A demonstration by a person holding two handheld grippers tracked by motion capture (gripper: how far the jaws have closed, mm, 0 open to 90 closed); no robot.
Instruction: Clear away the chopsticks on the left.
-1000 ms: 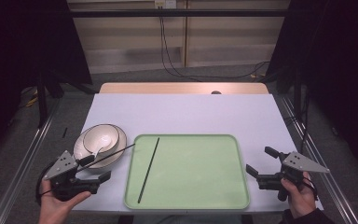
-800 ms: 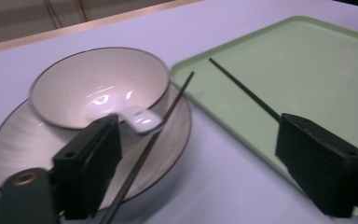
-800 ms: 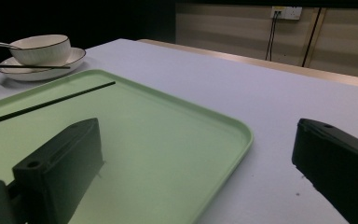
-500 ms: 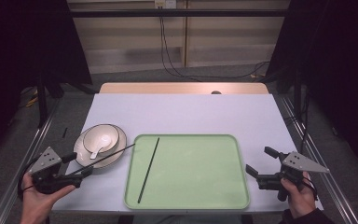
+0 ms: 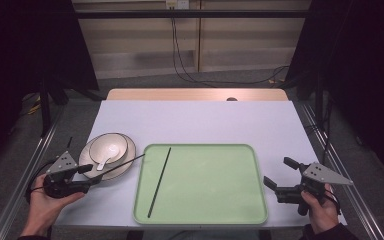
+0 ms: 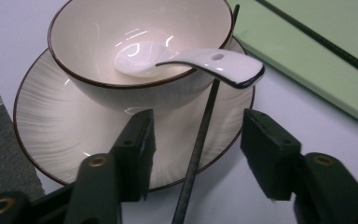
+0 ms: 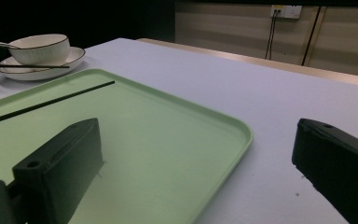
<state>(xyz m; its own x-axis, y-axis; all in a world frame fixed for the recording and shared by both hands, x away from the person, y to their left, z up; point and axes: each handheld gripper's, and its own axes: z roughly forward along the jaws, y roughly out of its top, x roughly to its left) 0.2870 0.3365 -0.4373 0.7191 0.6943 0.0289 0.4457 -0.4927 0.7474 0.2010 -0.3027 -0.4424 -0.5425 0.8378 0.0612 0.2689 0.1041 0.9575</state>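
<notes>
Two chopsticks on record: one lies lengthwise on the green tray (image 5: pixel 205 210); the second chopstick (image 6: pixel 200 140) rests slantwise across the plate (image 6: pixel 42 130), its far end by the tray's near-left edge. A bowl (image 6: pixel 98 37) stands on that plate, with a white spoon (image 6: pixel 214 63) lying in it, handle over the rim.

Left gripper (image 6: pixel 196 140): jaws half-narrowed and just been closing, the second chopstick between them, neither pad yet touching it. We judge the step in hand to be taking up this stick. To do it well, we would centre the stick between the pads, close squarely across it, keep clear of the spoon handle just above, and lift without dragging the plate.

Right gripper (image 5: pixel 280 177): jaws wide, nothing between them, held beside the tray's right edge.
</notes>
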